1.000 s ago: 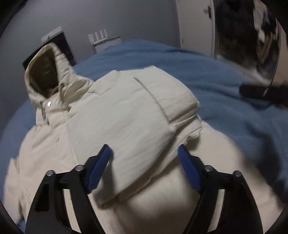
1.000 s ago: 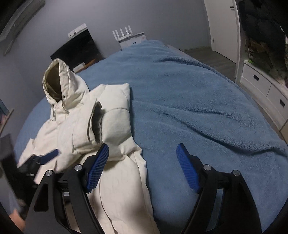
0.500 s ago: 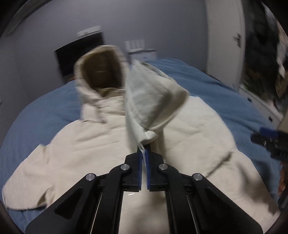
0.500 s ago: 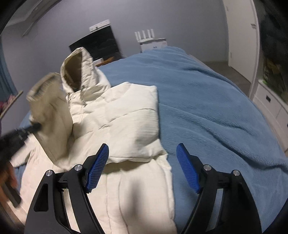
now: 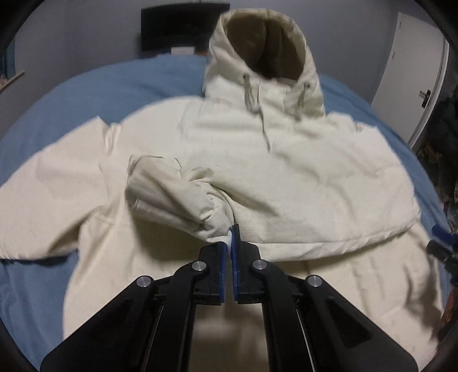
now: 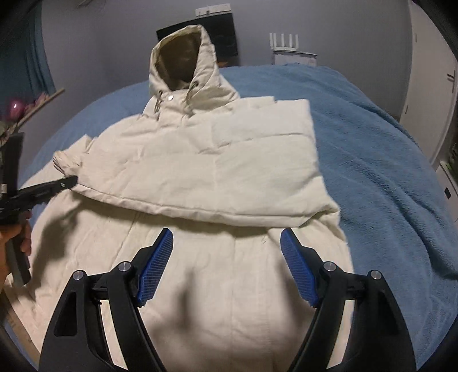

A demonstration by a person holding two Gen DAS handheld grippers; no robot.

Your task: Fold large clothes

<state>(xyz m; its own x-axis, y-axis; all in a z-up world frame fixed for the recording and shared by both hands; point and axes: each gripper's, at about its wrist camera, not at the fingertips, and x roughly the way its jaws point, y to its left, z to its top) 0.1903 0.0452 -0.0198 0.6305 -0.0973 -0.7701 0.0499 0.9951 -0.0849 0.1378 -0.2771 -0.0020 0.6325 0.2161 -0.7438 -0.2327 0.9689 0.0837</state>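
A cream hooded puffer jacket [image 5: 286, 177] lies front-up on a blue bed, hood [image 5: 266, 48] propped up at the far end. One sleeve is folded across the chest [image 6: 229, 171]. My left gripper [image 5: 231, 237] is shut on that sleeve's cuff [image 5: 183, 197], holding it low over the jacket's left side; it also shows in the right wrist view [image 6: 65, 183]. My right gripper [image 6: 226, 260] is open and empty, hovering over the jacket's lower body just below the folded sleeve's edge.
The blue fleece blanket [image 6: 386, 160] covers the bed around the jacket. A black monitor [image 5: 171, 25] and a white router [image 6: 292, 51] stand by the grey wall behind. White doors [image 5: 415, 85] and drawers are at the right.
My left gripper closed on the sleeve cuff, lifted it, and has carried it across and down over the jacket's chest. My right gripper shifted left over the jacket's lower body, staying open.
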